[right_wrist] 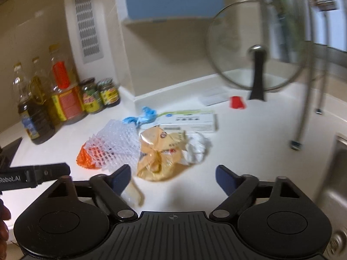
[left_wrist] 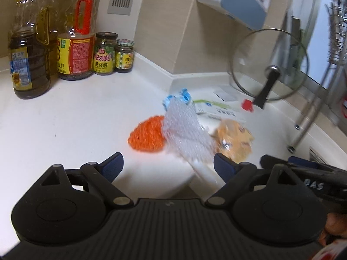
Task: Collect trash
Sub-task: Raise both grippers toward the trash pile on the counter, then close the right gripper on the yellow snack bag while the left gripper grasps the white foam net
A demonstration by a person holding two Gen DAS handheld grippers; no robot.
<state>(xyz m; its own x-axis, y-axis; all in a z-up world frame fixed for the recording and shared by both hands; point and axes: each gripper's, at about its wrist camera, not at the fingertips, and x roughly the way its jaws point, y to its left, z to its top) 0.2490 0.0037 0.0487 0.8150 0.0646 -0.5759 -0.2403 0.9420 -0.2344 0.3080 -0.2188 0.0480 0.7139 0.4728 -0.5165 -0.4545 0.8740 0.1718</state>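
1. White foam net sleeve (right_wrist: 118, 139): landmark item, lying on the white countertop (left_wrist: 76, 130); not gripped.
2. Orange net (left_wrist: 147, 135): touching the sleeve, partly under its end on the bottle-ward side.
3. Yellow crumpled wrapper (right_wrist: 159, 153): touching the sleeve on the side away from the bottles.
4. White crumpled plastic (right_wrist: 197, 147): just beyond the wrapper from the sleeve.
5. Blue scrap (right_wrist: 144, 114): at the sleeve's far end, toward the wall.
6. White carton (right_wrist: 190, 120): behind the wrapper, near the sleeve's far end.
7. Red cap (right_wrist: 237, 102): well apart from the sleeve, near the leaning glass lid (right_wrist: 249, 45).
8. Oil bottles (left_wrist: 28, 49) and jars (left_wrist: 105, 54): well apart from the sleeve, against the wall; judged not trash.
9. Left gripper (left_wrist: 168, 165): fingers spread wide, holding nothing, hovering on the near side of the sleeve.
10. Right gripper (right_wrist: 173, 176): fingers spread wide, holding nothing, hovering near the wrapper beside the sleeve.
11. Progress: judged at the start. Every scrap lies loose on the countertop, and no bin or bag shows. All gathering remains; the sleeve and wrapper look the nearest first picks.
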